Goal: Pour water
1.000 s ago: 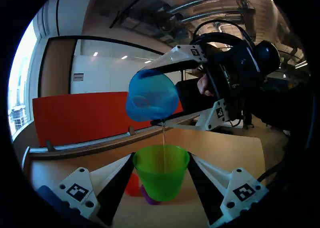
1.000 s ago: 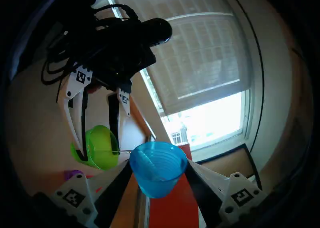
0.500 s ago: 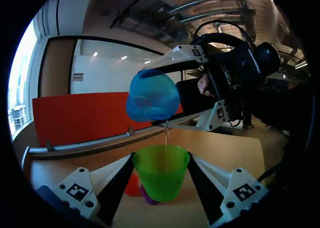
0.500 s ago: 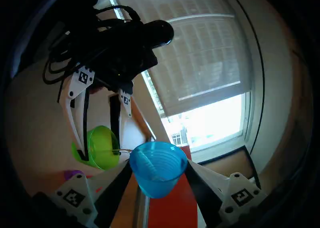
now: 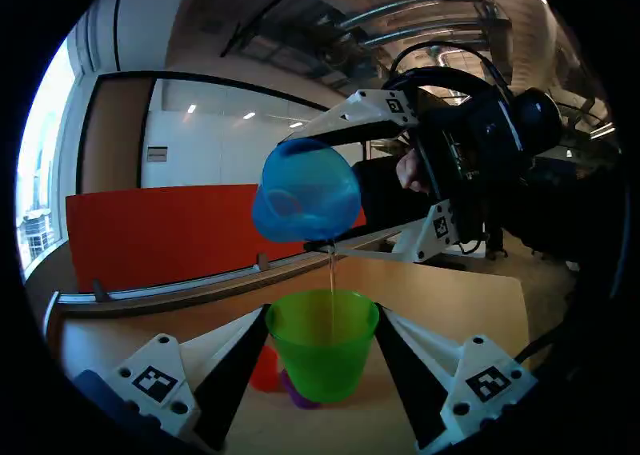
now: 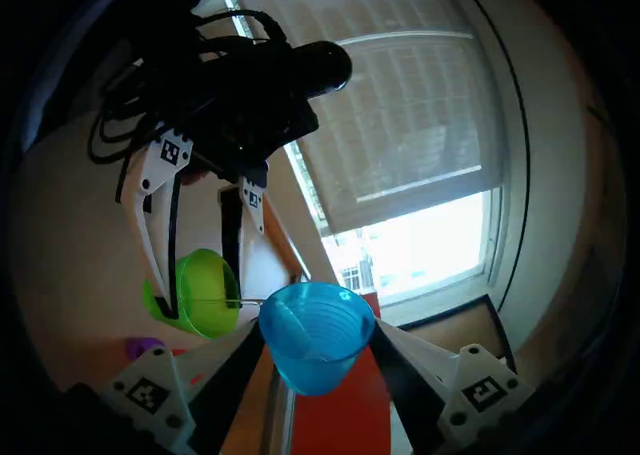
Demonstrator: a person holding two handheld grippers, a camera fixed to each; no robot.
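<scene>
Hardly anything has shifted over the past second: the blue cup (image 5: 298, 197) hangs at nearly the same steep tilt in the centre of the left gripper view, and a thin stream of water (image 5: 331, 267) still runs from its lower rim into the green cup (image 5: 322, 351) directly below.

The right tool (image 5: 308, 189) clamps the blue cup between both fingers, a hand visible behind it at upper right. The left tool (image 5: 322, 315) grips the green cup on both sides at the bottom centre of the frame, holding it upright above the wooden counter (image 5: 456, 291). A red cup (image 5: 266, 369) and a purple object (image 5: 294, 394) sit on the counter just behind it.

In the right gripper view the blue cup (image 6: 316, 347) sits at lower centre with its mouth turned toward the green cup (image 6: 196, 295) at lower left, the stream bridging the two rims.

The pour looks well under way but unfinished. How full the green cup is cannot be told. What remains, by the look of it, is draining the last water and righting the blue cup.
</scene>
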